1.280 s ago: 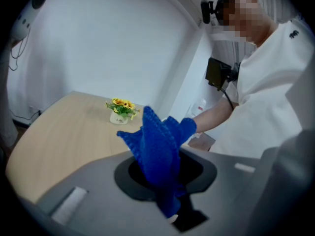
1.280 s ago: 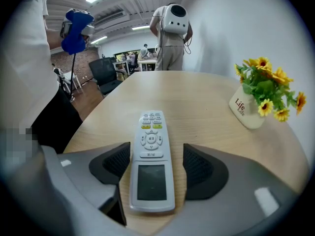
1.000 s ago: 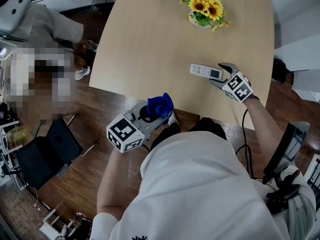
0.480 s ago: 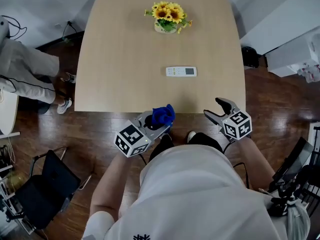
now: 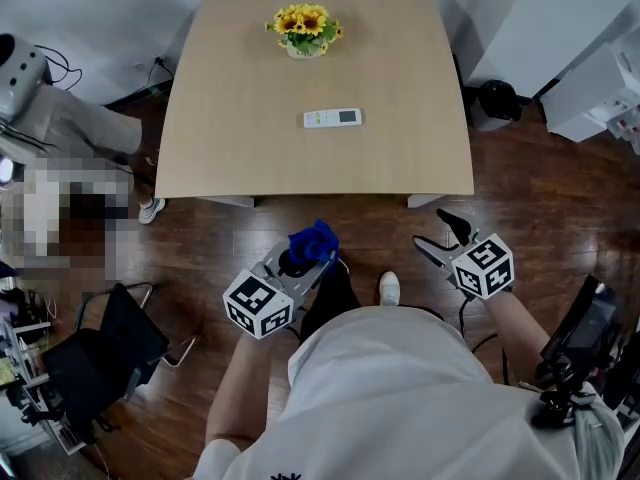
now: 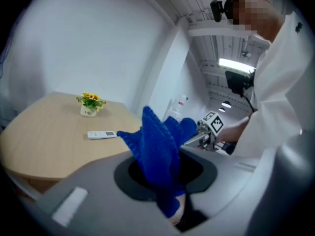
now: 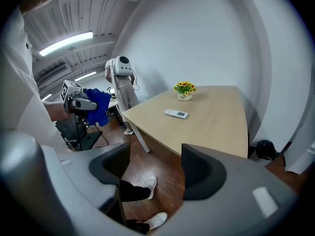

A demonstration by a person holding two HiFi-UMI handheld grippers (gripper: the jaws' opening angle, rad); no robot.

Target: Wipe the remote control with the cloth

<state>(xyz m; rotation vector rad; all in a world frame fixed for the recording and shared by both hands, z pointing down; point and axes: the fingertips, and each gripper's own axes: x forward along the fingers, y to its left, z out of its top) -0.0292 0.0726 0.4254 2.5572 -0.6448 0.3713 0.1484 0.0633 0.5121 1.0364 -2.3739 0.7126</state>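
1. Clamping the blue cloth [image 5: 313, 239] in my left gripper [image 5: 303, 256], I hold it over the wooden floor [image 5: 520, 183], off the table [image 5: 230, 128].
2. My right gripper [image 5: 447, 240] is spread wide, nothing between its jaws.
3. The remote control [image 5: 332, 118] lies flat mid-table, well apart from both grippers, near a pot of sunflowers [image 5: 303, 20].

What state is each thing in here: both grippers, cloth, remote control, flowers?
left gripper, shut on the cloth, short of the table.
right gripper, open, empty.
cloth, bunched between the left gripper's jaws.
remote control, lying flat on the table, untouched.
sunflower pot, upright at the table's far end.
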